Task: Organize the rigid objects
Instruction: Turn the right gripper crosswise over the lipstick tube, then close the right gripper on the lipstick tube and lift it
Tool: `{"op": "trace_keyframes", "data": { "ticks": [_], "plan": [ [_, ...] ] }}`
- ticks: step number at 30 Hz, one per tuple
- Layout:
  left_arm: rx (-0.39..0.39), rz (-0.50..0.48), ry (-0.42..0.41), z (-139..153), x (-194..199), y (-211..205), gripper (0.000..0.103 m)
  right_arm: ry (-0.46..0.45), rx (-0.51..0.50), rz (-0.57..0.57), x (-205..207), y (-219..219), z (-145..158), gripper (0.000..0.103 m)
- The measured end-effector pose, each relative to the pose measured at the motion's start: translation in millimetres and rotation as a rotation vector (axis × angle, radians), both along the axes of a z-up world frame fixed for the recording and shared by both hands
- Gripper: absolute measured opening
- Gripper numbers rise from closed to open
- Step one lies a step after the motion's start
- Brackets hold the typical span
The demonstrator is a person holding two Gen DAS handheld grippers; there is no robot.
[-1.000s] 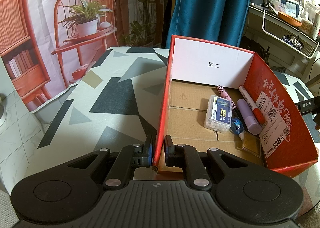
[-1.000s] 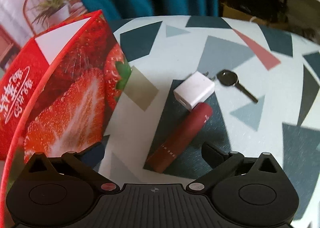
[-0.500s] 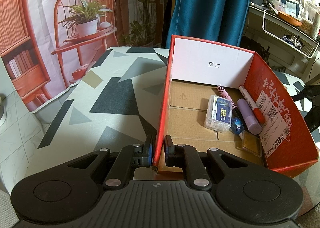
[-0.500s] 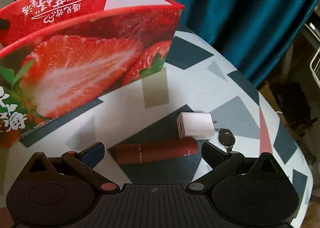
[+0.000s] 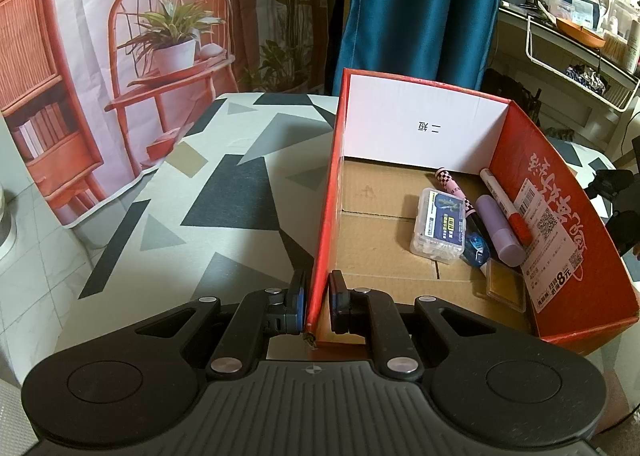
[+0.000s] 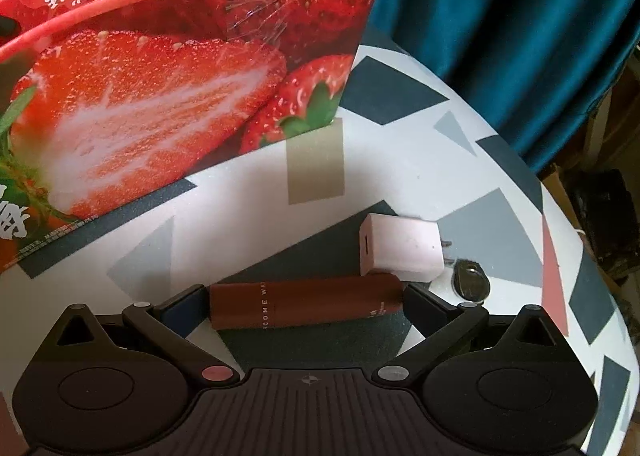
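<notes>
The box (image 5: 520, 144) sits on the table (image 5: 224, 192). Pens (image 5: 504, 208) and a small case (image 5: 440, 228) lie in it by one wall. Outside it, a tube (image 6: 308, 306) lies touching a plug (image 6: 400, 248), with a key (image 6: 472, 282) just beside.

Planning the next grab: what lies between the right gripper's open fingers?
The dark red tube lies lengthwise between the right gripper's fingers, shown in the right wrist view.

The charger (image 6: 402, 248) partly hides the key (image 6: 472, 283).
</notes>
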State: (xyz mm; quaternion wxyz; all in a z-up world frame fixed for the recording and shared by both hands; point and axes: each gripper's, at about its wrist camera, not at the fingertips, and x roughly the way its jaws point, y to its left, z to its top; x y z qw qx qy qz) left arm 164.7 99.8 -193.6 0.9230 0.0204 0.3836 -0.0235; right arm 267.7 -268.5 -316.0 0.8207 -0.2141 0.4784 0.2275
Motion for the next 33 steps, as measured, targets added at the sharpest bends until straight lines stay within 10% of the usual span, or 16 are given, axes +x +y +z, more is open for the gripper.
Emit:
{"op": "trace_keyframes", "data": {
  "ticks": [33],
  "plan": [
    [-0.003,0.004,-0.002,-0.8,-0.2,0.9,0.014,0.283,0.246,-0.011,-16.7,9.4,13.0,0.085]
  ]
}}
